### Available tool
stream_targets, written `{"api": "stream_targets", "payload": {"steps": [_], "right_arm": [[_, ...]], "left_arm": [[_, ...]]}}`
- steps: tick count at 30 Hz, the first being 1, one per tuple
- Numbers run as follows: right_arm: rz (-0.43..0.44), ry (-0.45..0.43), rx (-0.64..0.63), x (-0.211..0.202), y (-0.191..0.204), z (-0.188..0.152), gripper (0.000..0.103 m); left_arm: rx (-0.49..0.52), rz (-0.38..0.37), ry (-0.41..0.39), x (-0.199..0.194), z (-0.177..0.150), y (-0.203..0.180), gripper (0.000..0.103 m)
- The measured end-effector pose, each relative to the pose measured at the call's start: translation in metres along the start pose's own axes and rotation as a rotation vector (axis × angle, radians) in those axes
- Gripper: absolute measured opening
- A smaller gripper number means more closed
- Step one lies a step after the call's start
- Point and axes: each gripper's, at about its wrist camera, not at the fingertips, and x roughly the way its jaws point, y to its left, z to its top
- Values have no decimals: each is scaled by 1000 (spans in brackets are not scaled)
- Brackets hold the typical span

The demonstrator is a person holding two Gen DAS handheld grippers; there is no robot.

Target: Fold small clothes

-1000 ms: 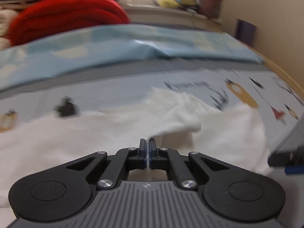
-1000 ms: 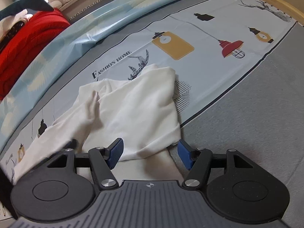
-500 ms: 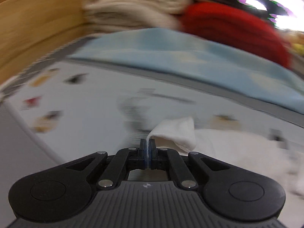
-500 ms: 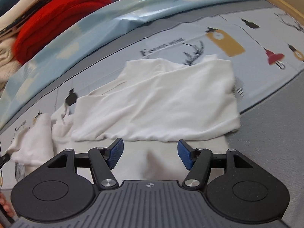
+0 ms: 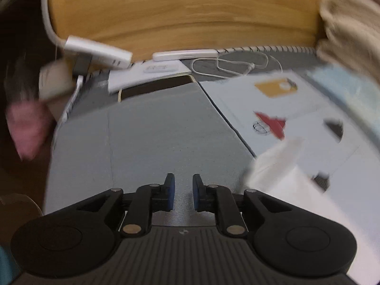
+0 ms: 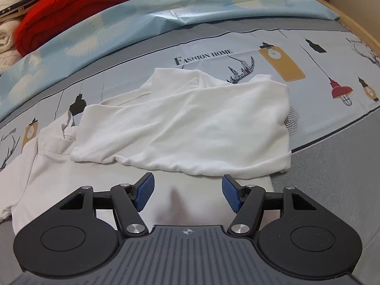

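White garment (image 6: 180,123) lies spread across a printed bedsheet (image 6: 296,47), half folded, its long axis running from left to right in the right wrist view, with one flap already doubled over the upper part and a sleeve trailing off to the left. Right gripper (image 6: 187,194) hovers directly over the near, single-layer edge, its blue ribbed fingers (image 6: 143,191) standing wide apart with nothing between them, pointed steeply down at the cloth. Left gripper (image 5: 181,194) faces away, toward a wooden headboard (image 5: 178,16); its fingers have just been opening to a narrow gap with no cloth inside, and only a blurred white corner of the garment (image 5: 280,166) shows to the right of them, over the grey mattress (image 5: 147,137). The right hand is therefore the nearer one, and the next fold probably turns on that near edge just ahead of its fingers. The fabric looks like soft, thin jersey, limp and lightly creased, likely to sag and slide when lifted by one point. Beyond it, a pale blue quilt (image 6: 166,7) is bunched along the bed, with a red knitted blanket (image 6: 78,0) stacked at the far left. White charger cables (image 5: 237,64) and a power strip (image 5: 99,49) lie at the head of the bed.
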Motion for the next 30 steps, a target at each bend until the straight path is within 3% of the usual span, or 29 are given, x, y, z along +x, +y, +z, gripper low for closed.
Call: {"api": "stream_targets", "payload": {"steps": [4,6,8,9,12,13,16,18,22,24,26,27,30], "right_arm": [[7,8,-15,2,7,-1,65],[18,7,-22,1,11,-1,65],[30,2,-31,0,15,-1,65],[37,-2,-39,-1,17,-1,65],[47,-22,-70,-4,25,0,65],[49,-25,-77,-5,27,0,65],[82,-35,-93,-7,39,3,58],[117,-54,-100,-7,46,4,26],[163,-73,-117,-7,65,3,21],[179,-79,-130,-5,74,1,21],[189,-84,-146,-3,81,-2,21],[193,-83,-161,0,85,-5,23],[191,-83,-212,9,97,-11,28]], "left_arm": [[80,-251,7,-12,-1,-16,19],[94,-360,65,-6,-9,-24,20],[108,-367,171,11,-21,-27,21],[123,-301,229,20,-28,-28,21],[254,-182,141,-16,-34,-50,21],[298,-205,106,-37,-36,-62,21],[316,-399,54,-113,-47,-91,22],[338,-510,51,-162,-60,-112,26],[376,-728,65,-236,-106,-130,31],[436,-730,70,-248,-135,-138,33],[487,-680,173,-248,-158,-158,31],[470,-708,198,-246,-164,-164,31],[518,-705,184,-257,-179,-177,31]]}}
